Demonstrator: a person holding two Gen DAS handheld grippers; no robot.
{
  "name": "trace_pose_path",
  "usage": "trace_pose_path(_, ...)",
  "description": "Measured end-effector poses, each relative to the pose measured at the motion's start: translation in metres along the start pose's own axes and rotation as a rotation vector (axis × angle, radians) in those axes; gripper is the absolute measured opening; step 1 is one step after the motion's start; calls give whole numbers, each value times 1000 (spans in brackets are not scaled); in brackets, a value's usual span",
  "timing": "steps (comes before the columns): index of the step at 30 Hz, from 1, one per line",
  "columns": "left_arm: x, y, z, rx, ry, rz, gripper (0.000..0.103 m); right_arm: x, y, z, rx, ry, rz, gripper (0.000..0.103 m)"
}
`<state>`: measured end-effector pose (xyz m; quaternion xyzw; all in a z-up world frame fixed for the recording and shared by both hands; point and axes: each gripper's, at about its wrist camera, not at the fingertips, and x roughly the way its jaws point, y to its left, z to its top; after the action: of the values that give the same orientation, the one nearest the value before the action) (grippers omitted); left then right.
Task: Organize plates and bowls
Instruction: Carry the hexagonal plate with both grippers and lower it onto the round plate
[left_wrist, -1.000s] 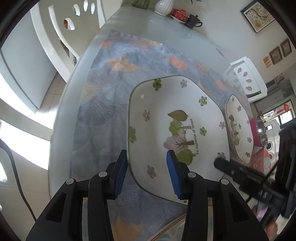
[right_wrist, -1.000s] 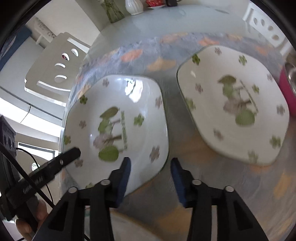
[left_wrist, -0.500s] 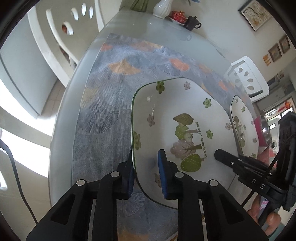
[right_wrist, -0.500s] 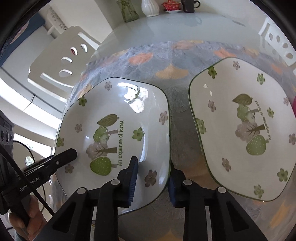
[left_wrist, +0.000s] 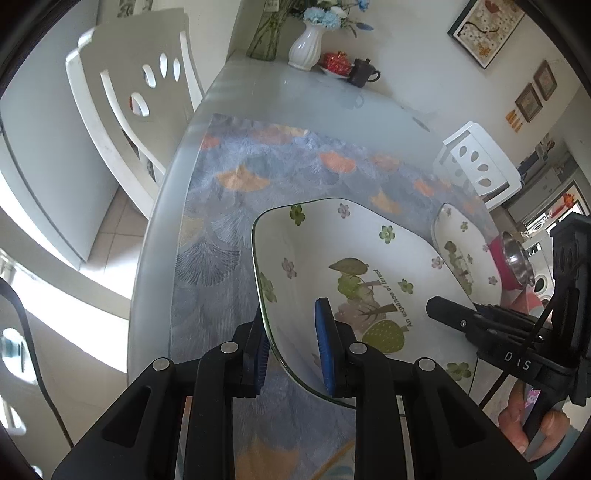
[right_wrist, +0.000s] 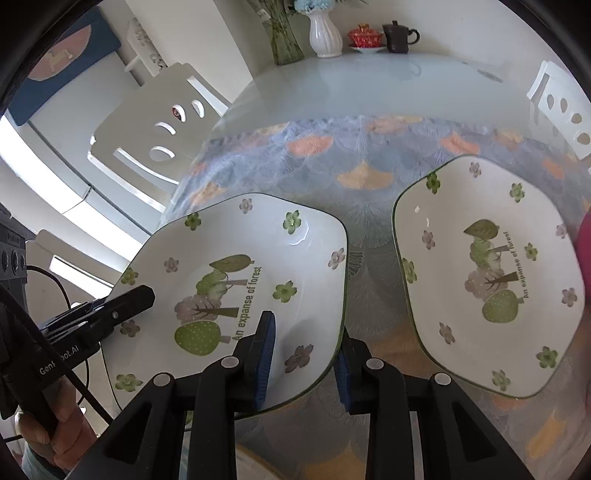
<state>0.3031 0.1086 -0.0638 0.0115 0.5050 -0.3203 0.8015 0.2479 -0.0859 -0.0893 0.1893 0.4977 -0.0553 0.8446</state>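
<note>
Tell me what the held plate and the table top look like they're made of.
Held plate: looks like glazed ceramic, glossy white with window glare and printed trees. Table top: probably glass or lacquer, pale, smooth, mirroring the teapot.

Your room: pale walls with framed pictures (left_wrist: 484, 31) | white cut-out chairs (left_wrist: 133, 92) beside your glass counter (right_wrist: 351, 85) | tiled floor (left_wrist: 118, 229) | white vase (right_wrist: 325, 35) at far edge | bright daylight from left
</note>
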Motion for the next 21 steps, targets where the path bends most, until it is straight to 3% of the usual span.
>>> trace_pose_path(11,-88,-33,-20,33,-151,15,20,-87,21,-27,-39,-110,18,28)
trace_pose_path(16,-121,-49,-46,36,-201,34,20,-124,28,-53,-52,-141,23,28)
trace_pose_path(21,-133,-56,-81,16,-196,54,20,-143,28,-87,-57,-137,45,28)
